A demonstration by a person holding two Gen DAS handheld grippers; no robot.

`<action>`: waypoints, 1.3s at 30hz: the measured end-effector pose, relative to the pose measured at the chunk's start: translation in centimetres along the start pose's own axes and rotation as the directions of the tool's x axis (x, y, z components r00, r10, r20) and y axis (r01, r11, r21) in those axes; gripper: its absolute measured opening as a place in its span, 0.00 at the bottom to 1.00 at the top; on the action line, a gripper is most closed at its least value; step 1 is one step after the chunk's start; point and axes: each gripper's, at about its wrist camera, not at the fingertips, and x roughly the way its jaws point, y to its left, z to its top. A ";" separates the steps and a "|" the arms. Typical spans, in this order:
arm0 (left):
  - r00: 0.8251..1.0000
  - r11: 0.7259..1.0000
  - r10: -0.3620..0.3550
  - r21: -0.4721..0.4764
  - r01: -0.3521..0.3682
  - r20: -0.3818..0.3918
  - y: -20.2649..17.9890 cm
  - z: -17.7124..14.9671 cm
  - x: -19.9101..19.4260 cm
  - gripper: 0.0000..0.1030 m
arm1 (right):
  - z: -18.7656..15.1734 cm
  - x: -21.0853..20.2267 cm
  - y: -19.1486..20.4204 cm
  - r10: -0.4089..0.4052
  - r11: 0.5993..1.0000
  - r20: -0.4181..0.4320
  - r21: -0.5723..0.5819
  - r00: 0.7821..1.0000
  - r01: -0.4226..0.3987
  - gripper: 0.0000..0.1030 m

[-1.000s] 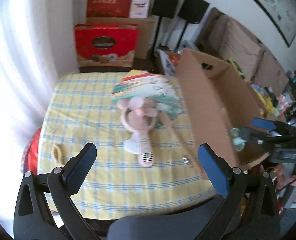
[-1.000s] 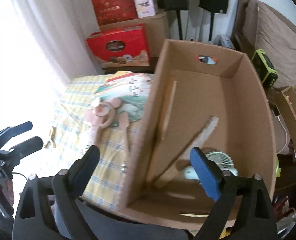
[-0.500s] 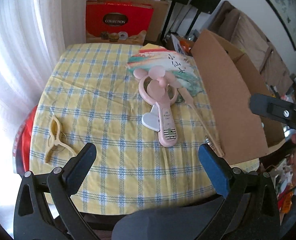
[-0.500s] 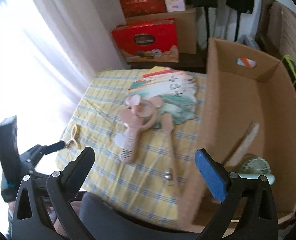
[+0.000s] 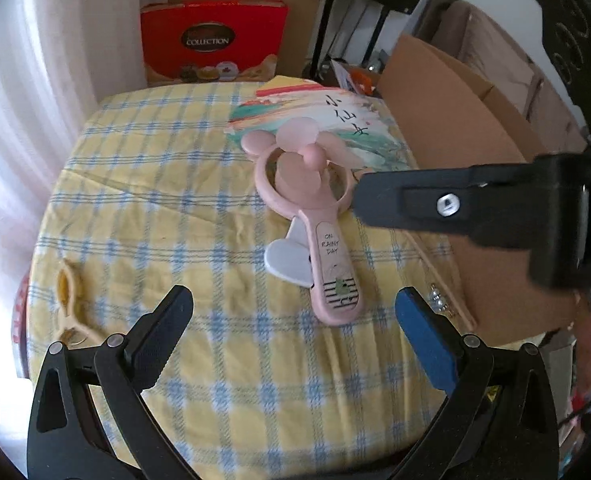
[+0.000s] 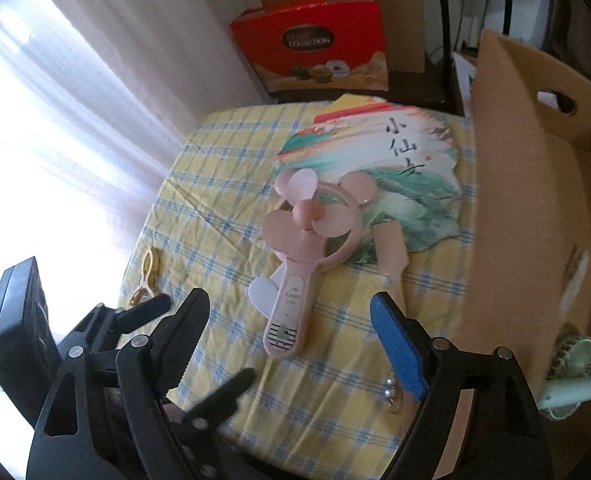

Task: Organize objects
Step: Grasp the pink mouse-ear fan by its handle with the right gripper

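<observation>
Both grippers have come down and in toward the table over the last second. The right gripper (image 6: 291,322), which a moment ago looked into the open brown cardboard box (image 6: 535,208), now frames the pink plastic handheld fan with round mouse ears (image 6: 299,248). Its jaws have just been closing a little but stand well apart with nothing between them. The left gripper (image 5: 293,314) also stands wide and empty, the fan's handle near its opening. This suggests the fan is the next thing to go into the box.

The fan lies near the middle of the yellow-and-blue checked tablecloth (image 5: 155,208), smooth and glossy, its soft petal blades inside a rigid ring and a white heart-shaped tab under the handle. Its head overlaps a flat painted paper hand fan with a pale wooden handle (image 6: 391,184), which lies toward the table's far right corner, just beside the box wall. A yellow plastic clip (image 5: 69,300) sits by the near left edge. A mint-green handheld fan (image 6: 571,380) already lies in the box.
</observation>
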 end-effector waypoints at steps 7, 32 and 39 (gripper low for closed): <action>0.999 1.000 0.009 0.006 -0.009 -0.035 -0.6 0.3 2.1 0.69 | 0.2 2.9 -0.9 0.001 0.999 -0.053 0.036 0.999 0.001 0.69; 0.994 0.995 -0.094 -0.024 0.092 -0.051 -0.4 -0.2 2.6 0.30 | -0.4 7.4 -1.4 0.091 0.986 -0.094 0.148 0.991 -0.077 0.30; 0.992 0.993 -0.118 -0.007 0.118 -0.034 -0.3 -0.7 0.2 0.30 | -0.9 6.4 -1.2 0.164 0.968 -0.081 0.202 0.983 -0.145 0.30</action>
